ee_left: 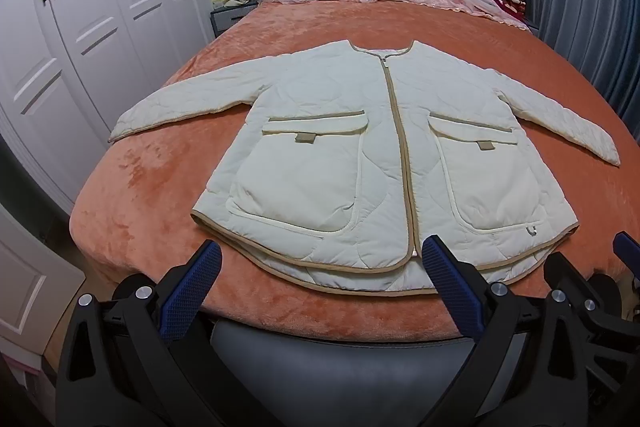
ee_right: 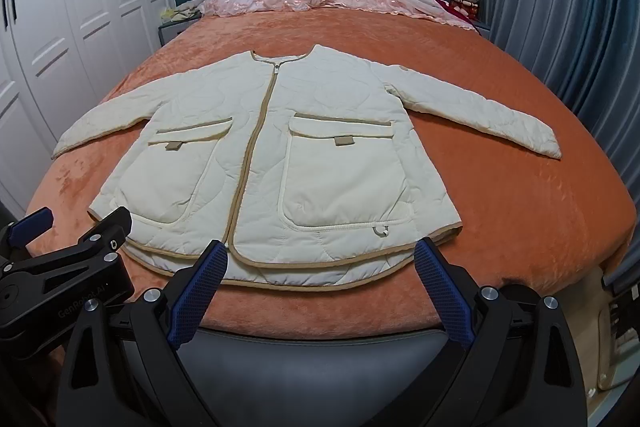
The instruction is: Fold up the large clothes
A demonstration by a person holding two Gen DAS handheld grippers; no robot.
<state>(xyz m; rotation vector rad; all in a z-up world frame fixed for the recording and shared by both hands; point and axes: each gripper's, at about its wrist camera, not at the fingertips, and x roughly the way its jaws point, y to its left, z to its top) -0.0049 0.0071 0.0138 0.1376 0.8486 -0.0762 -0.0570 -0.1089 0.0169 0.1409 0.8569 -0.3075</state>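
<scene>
- Left wrist view: the jacket (ee_left: 384, 163) lies face up and zipped on the bed (ee_left: 160, 187), sleeves spread out to both sides, hem toward me; I judge it was laid flat like this so the folds can start clean; nothing is folded yet.
- My left tongs (ee_left: 320, 267) hang just off the foot of the bed, fingers spread wide and holding nothing, aimed level at the hem; the right tongs' edge shows at the far right.
- Right wrist view: the same jacket (ee_right: 276, 163) sits centred on the bed (ee_right: 520, 207), its right sleeve (ee_right: 480, 123) stretched well out.
- My right tongs (ee_right: 320, 263) are also gaping and empty, poised short of the hem beside the left tongs (ee_right: 60, 247); I'd reach for a sleeve or hem corner next.
</scene>
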